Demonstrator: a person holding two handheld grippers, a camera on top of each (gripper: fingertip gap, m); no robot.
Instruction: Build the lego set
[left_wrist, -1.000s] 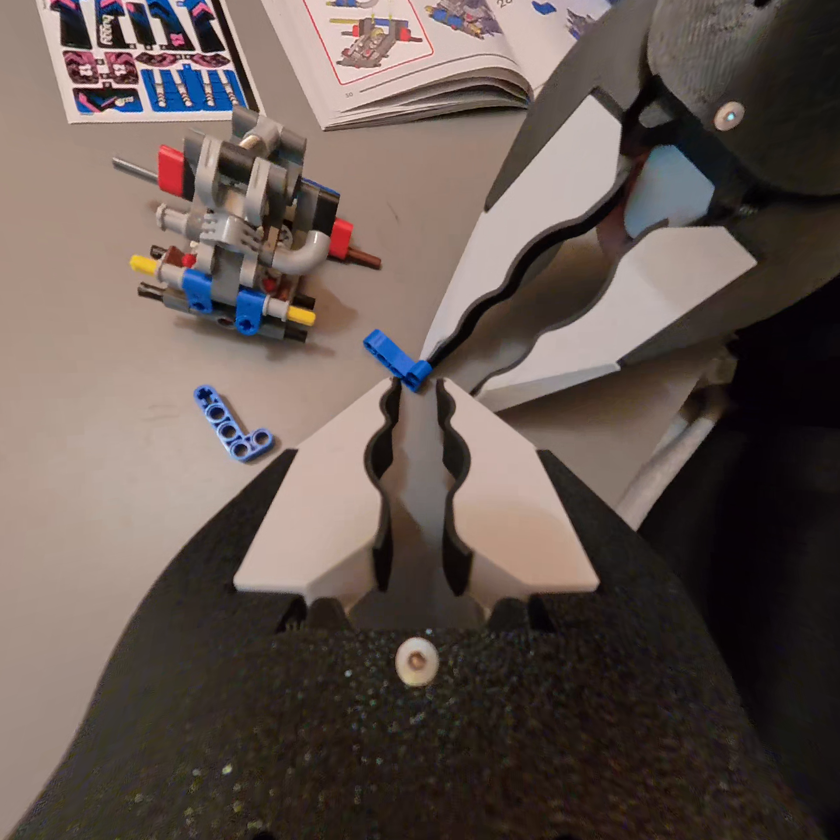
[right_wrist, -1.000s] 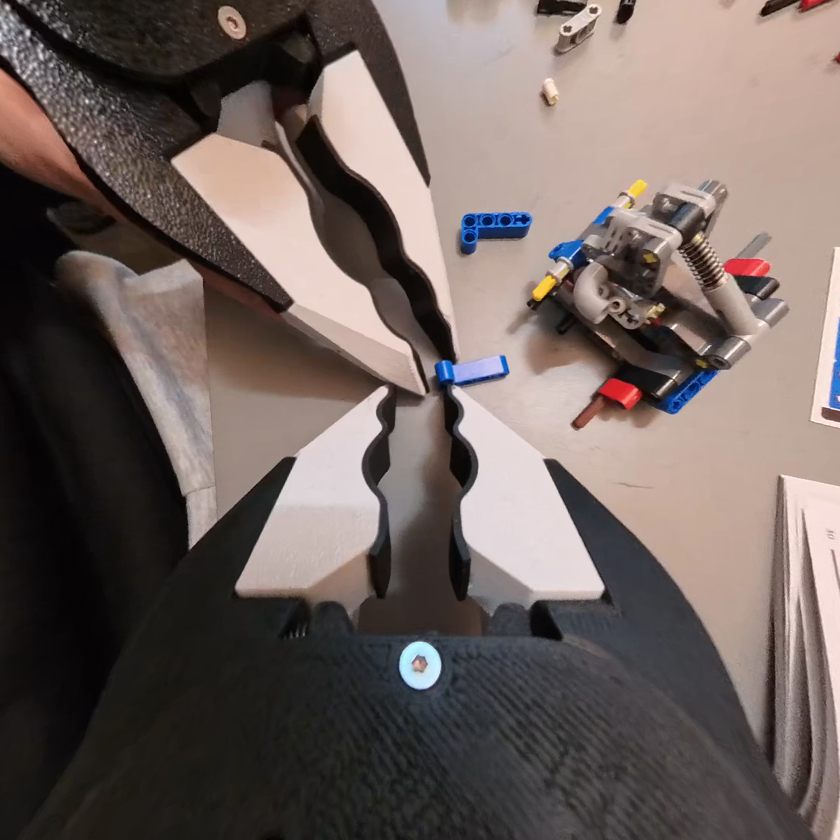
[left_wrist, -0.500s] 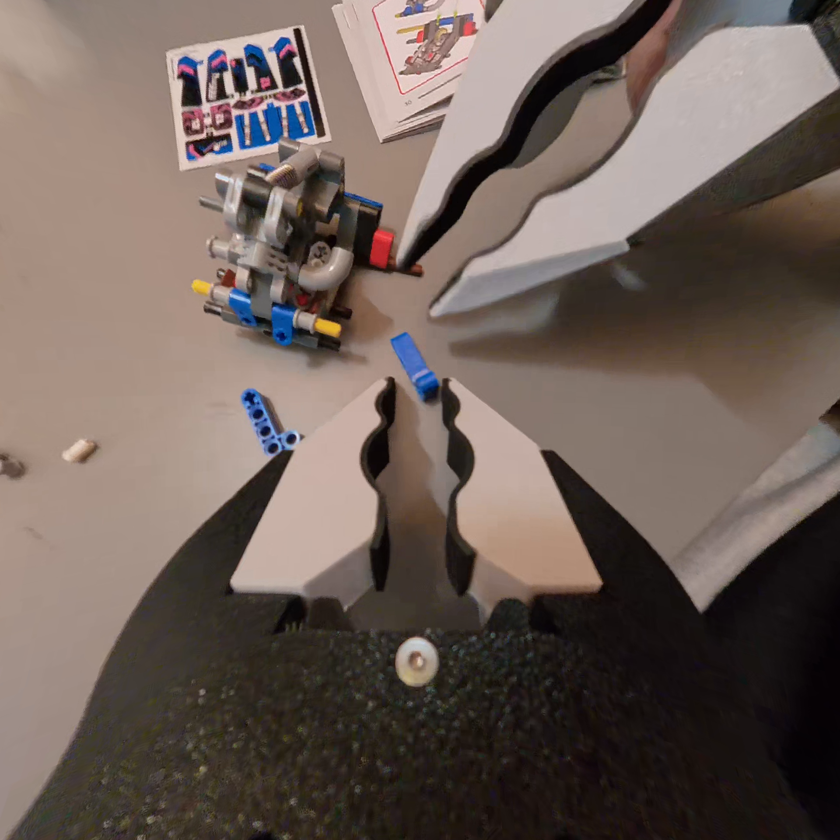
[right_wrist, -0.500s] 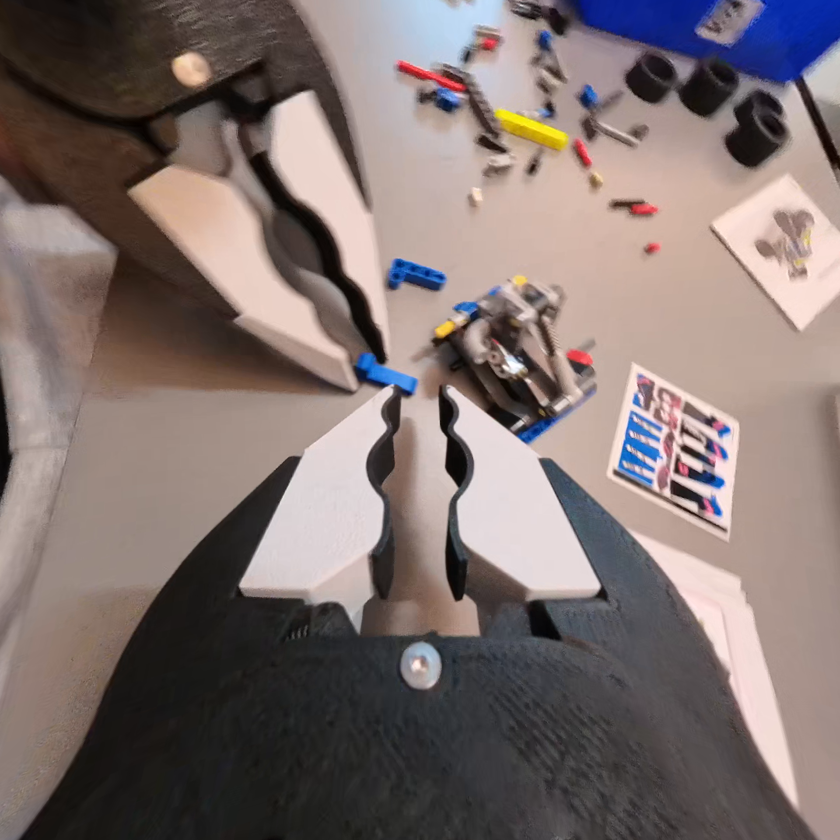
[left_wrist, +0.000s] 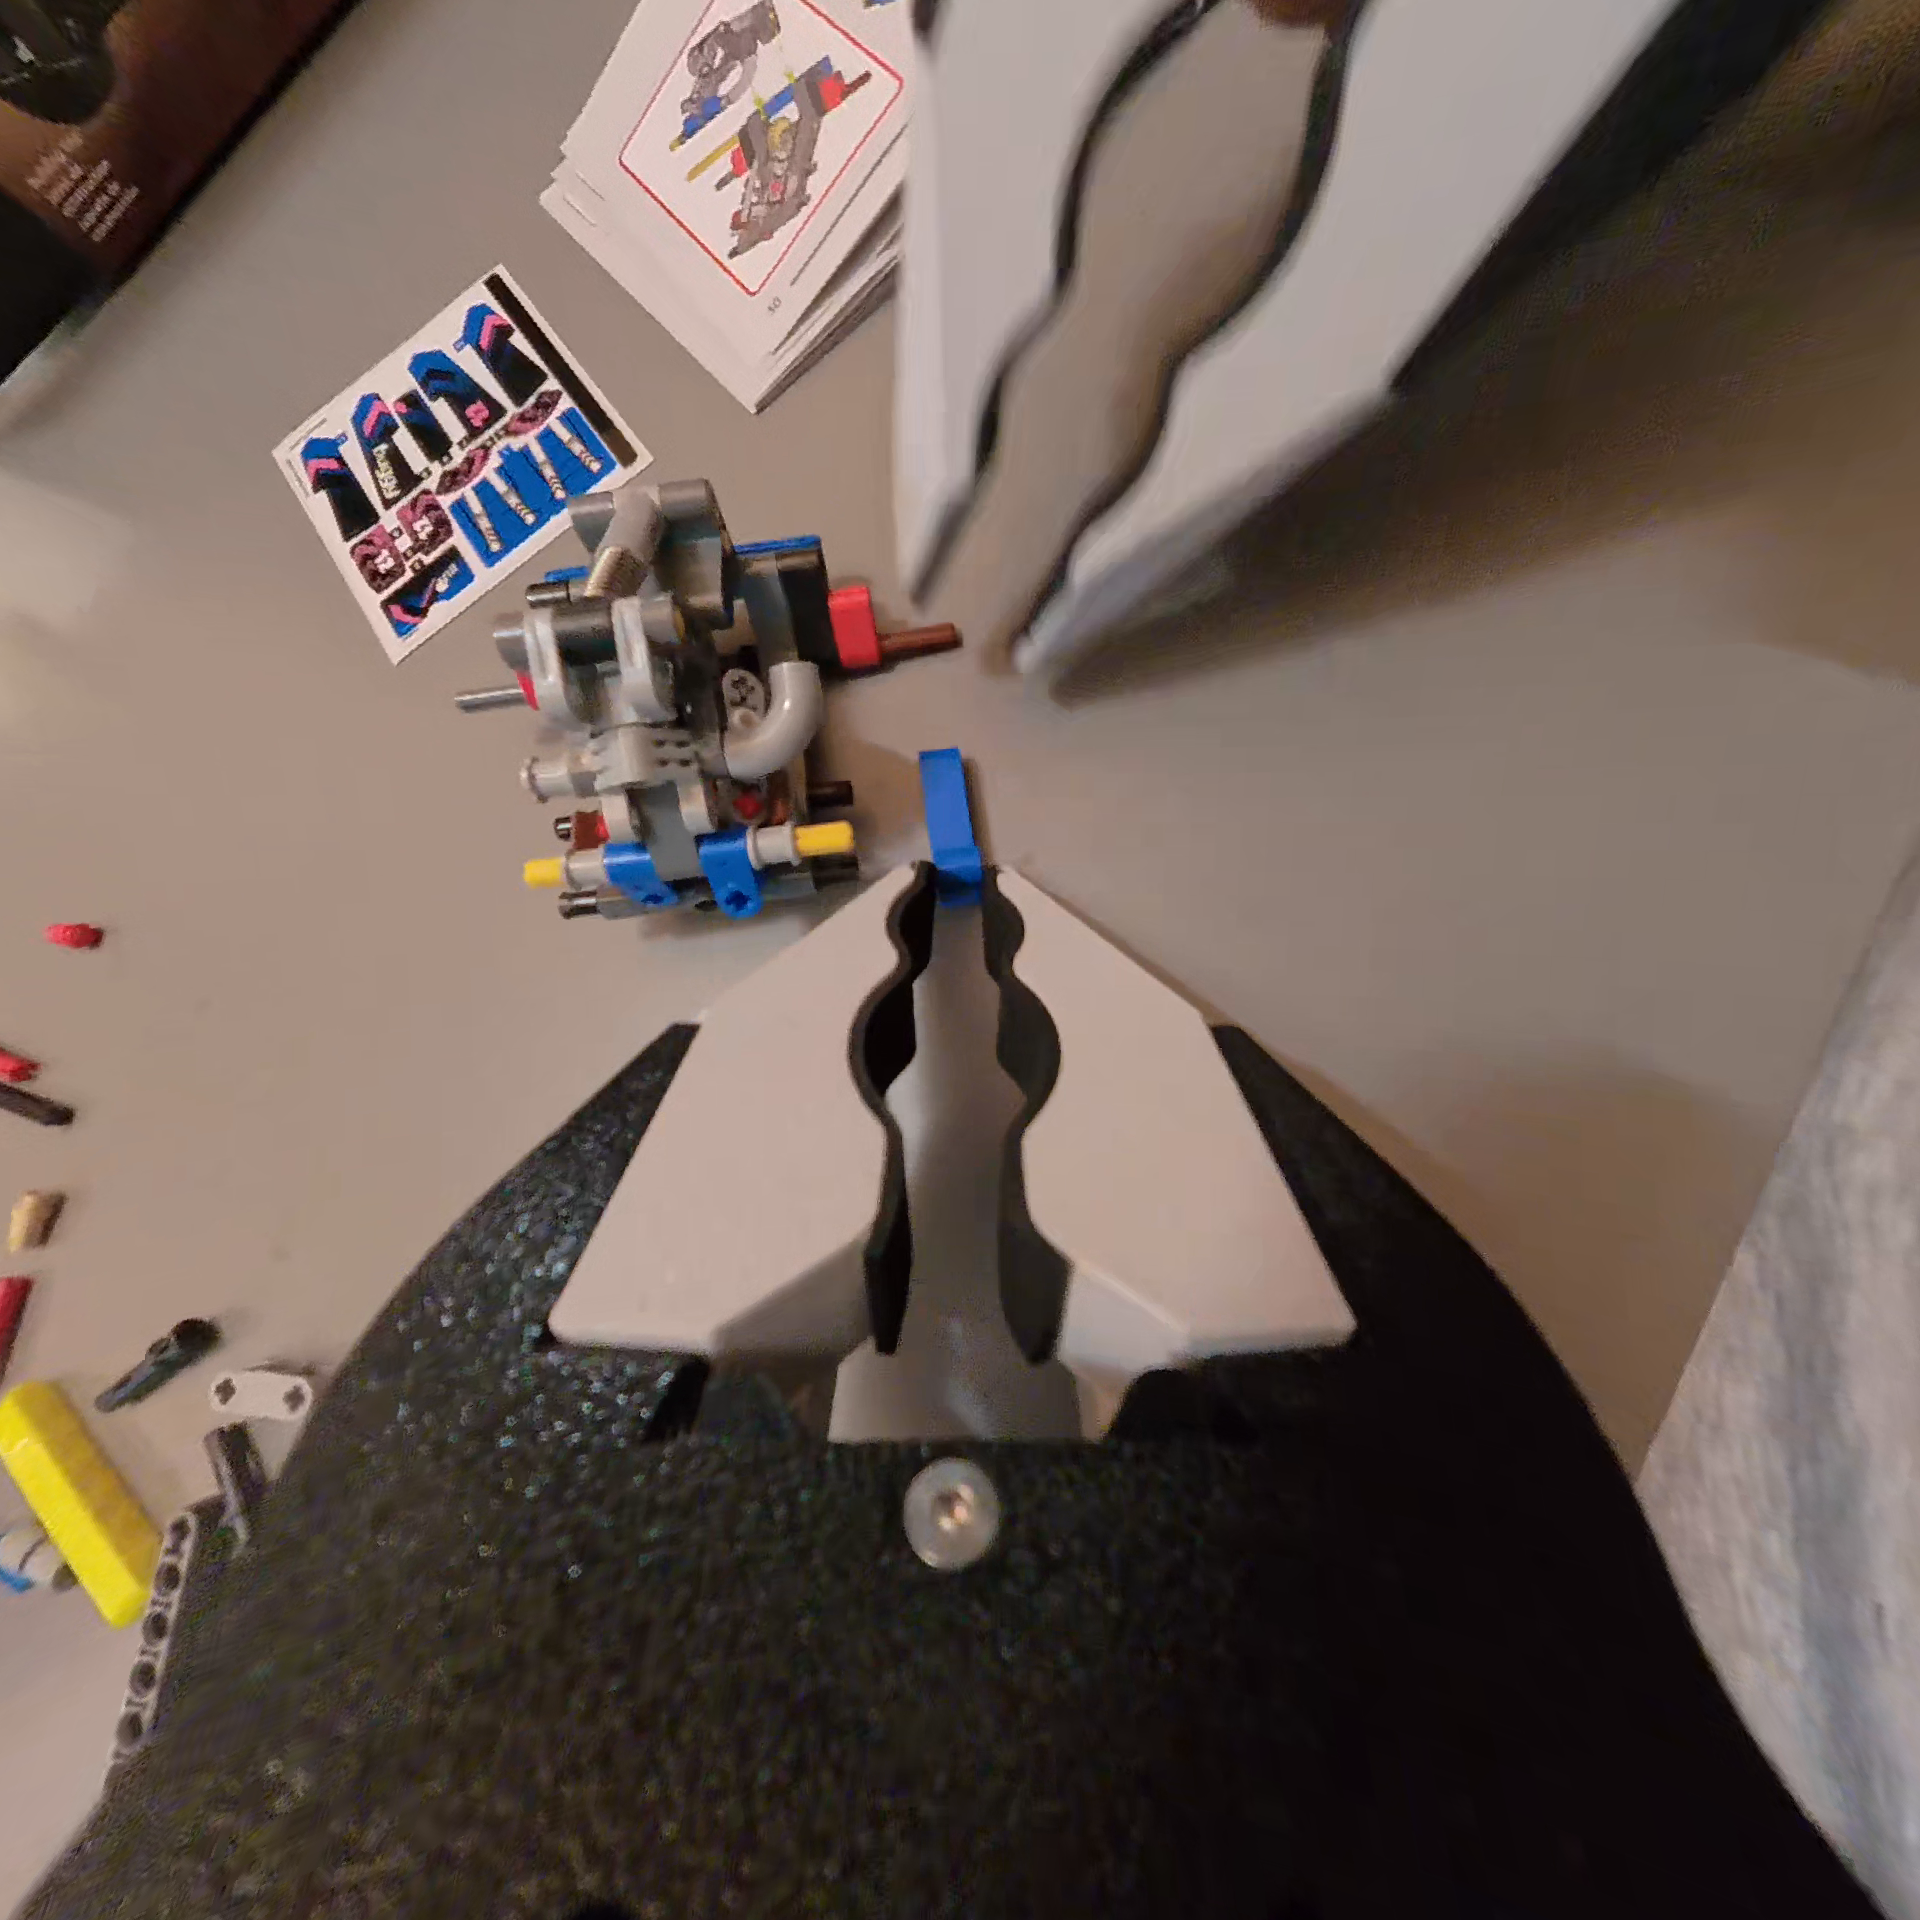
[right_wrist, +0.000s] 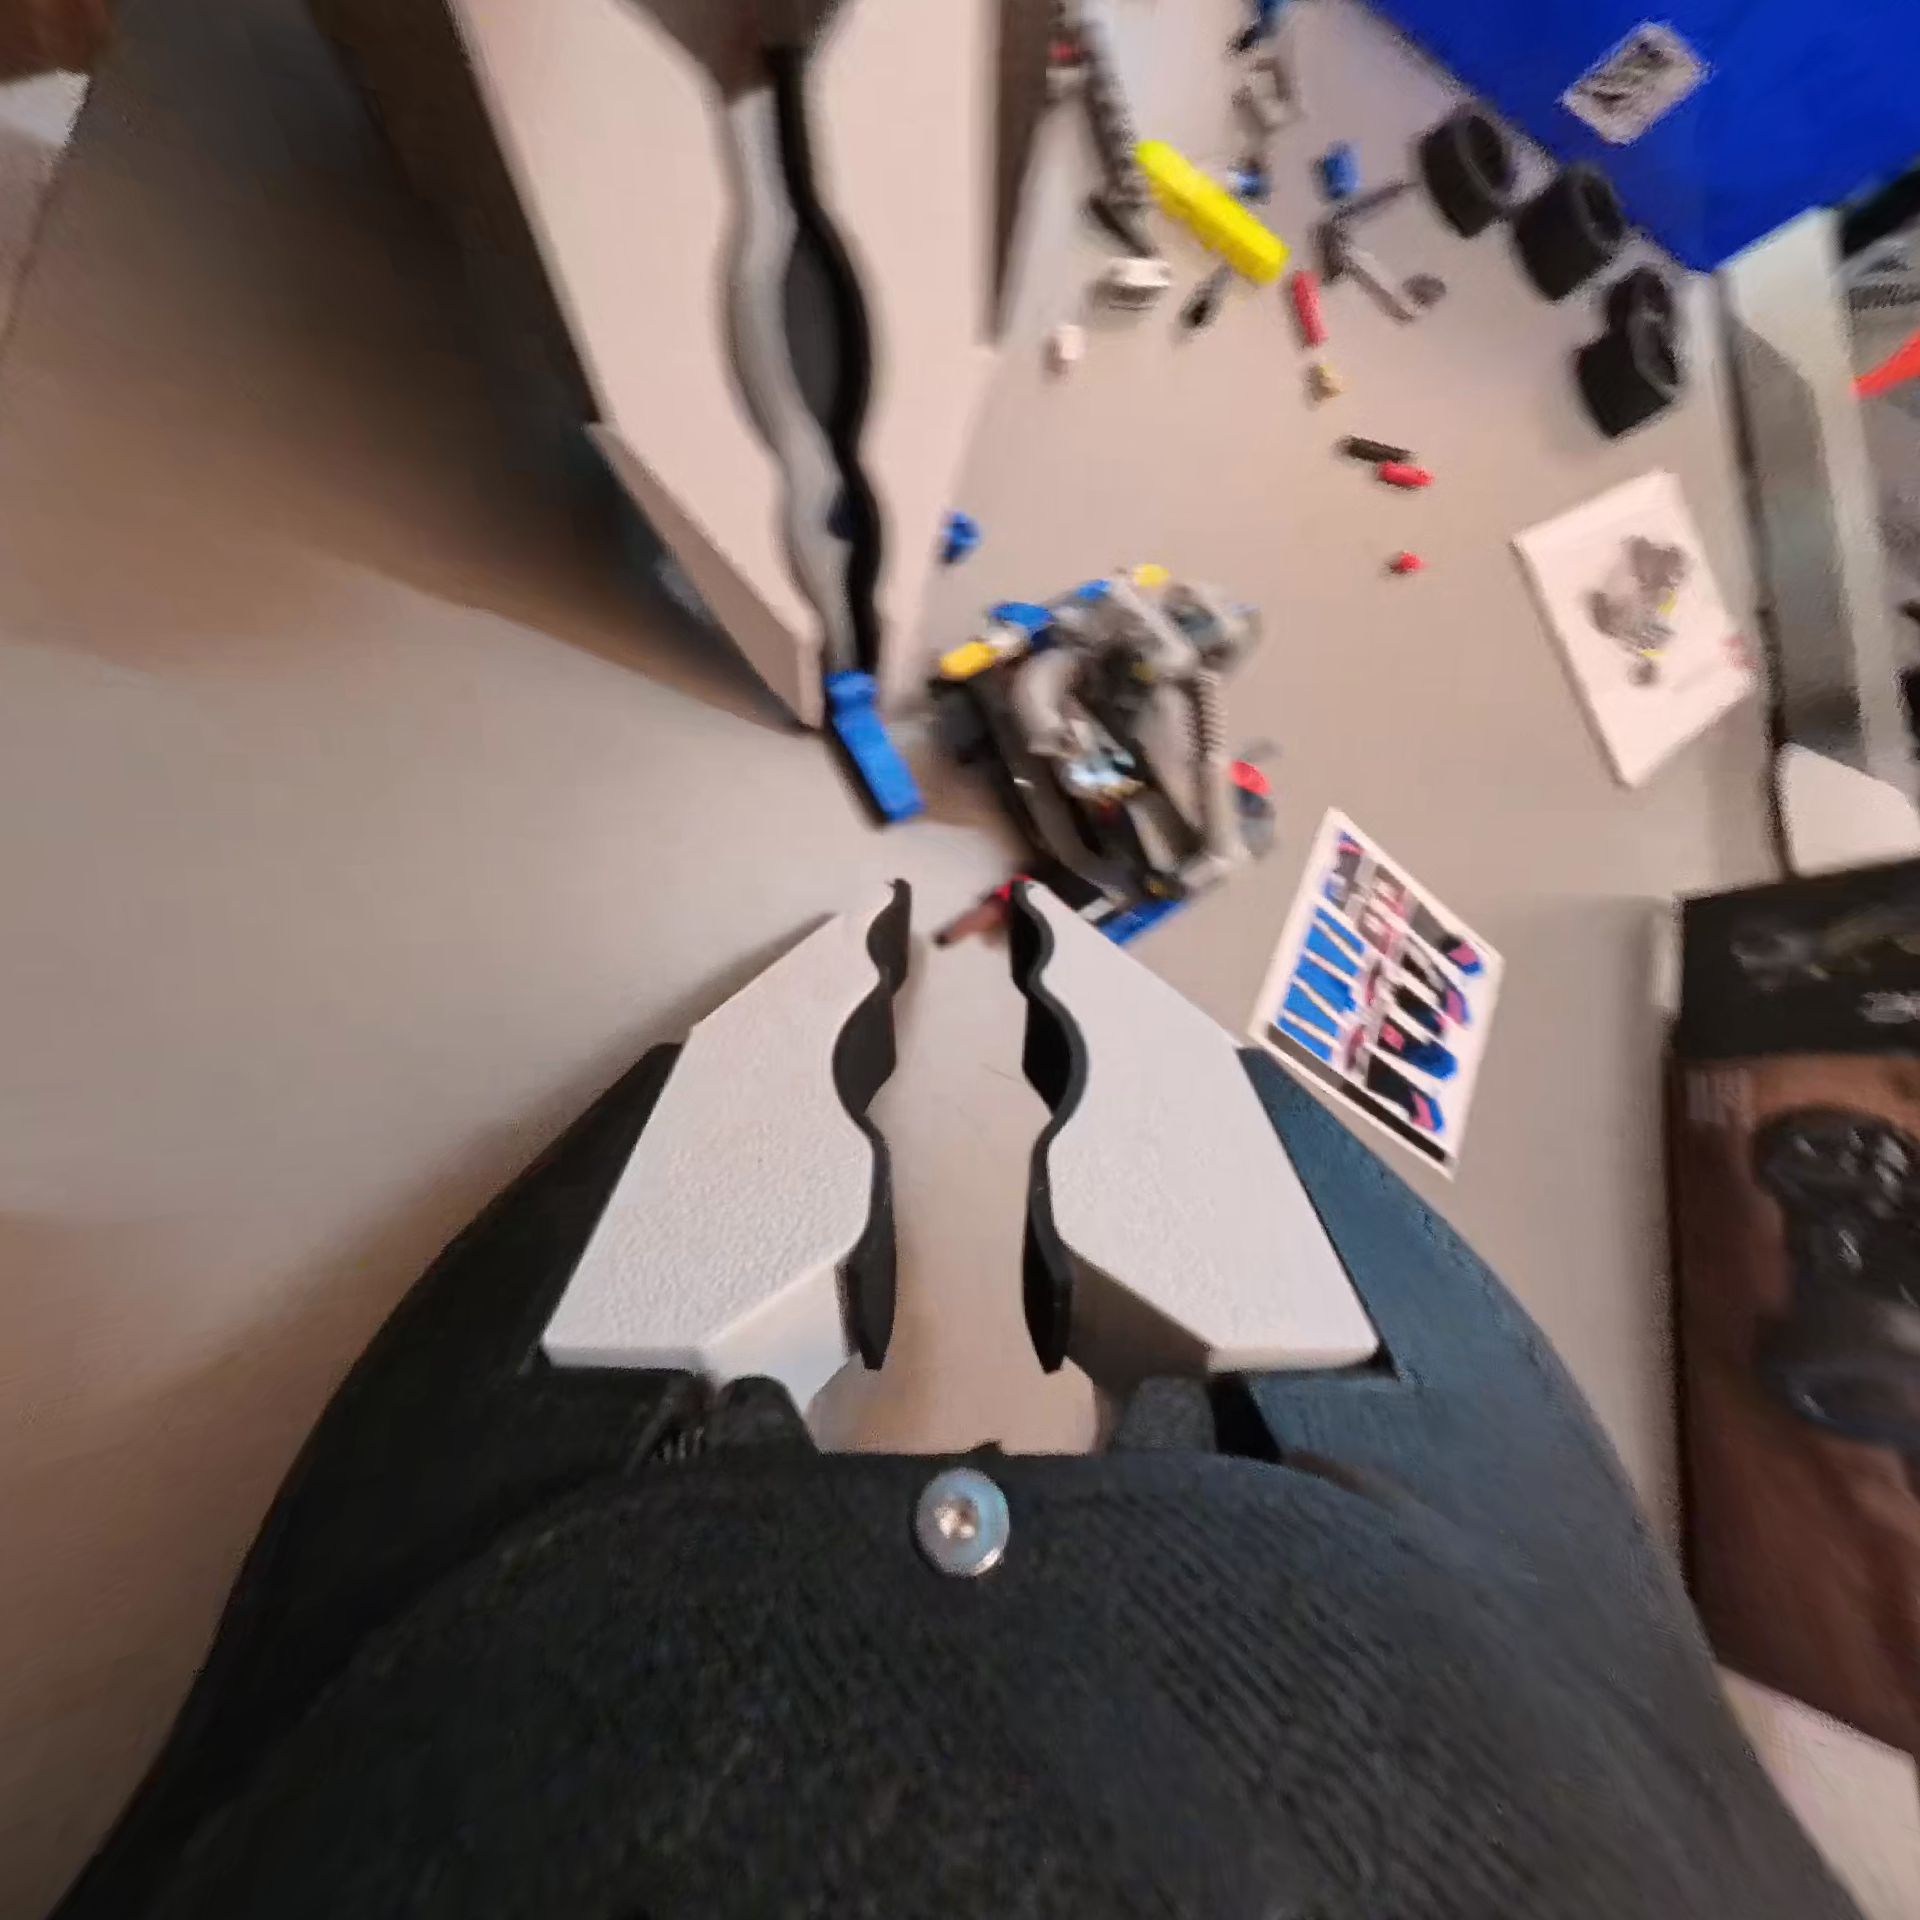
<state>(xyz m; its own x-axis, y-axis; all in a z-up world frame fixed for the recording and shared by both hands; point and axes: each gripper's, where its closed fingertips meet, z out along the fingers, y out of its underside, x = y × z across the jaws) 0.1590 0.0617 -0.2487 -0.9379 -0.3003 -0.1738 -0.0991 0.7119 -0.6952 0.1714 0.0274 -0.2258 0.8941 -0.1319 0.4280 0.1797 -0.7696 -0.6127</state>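
Observation:
The partly built grey, black and blue lego model (left_wrist: 675, 707) lies on the grey table; it also shows in the right wrist view (right_wrist: 1112, 727). My left gripper (left_wrist: 956, 878) is shut on a short blue beam (left_wrist: 948, 810), held just right of the model's front end with the yellow pin. In the right wrist view the same beam (right_wrist: 871, 753) hangs from the left gripper's tips (right_wrist: 847, 686). My right gripper (right_wrist: 958, 891) is open and empty, its tips near the model's brown axle end. It appears blurred in the left wrist view (left_wrist: 971, 623).
A sticker sheet (left_wrist: 457, 457) and an open instruction booklet (left_wrist: 748, 177) lie beyond the model. Loose parts, including a yellow brick (left_wrist: 68, 1496), lie at the left. Black tyres (right_wrist: 1558, 229), a blue box (right_wrist: 1662, 83) and a dark box (right_wrist: 1808, 1247) show in the right wrist view. Tip to tip, the grippers are about 5 centimeters apart. The yellow brick (left_wrist: 68, 1496) lies around 20 centimeters away from my left fingertips. The right camera catches it too, in the right wrist view (right_wrist: 1206, 211).
The two grippers have drawn apart. My left gripper carried the blue beam over beside the model. My right gripper swung towards the model's red and brown axle end.

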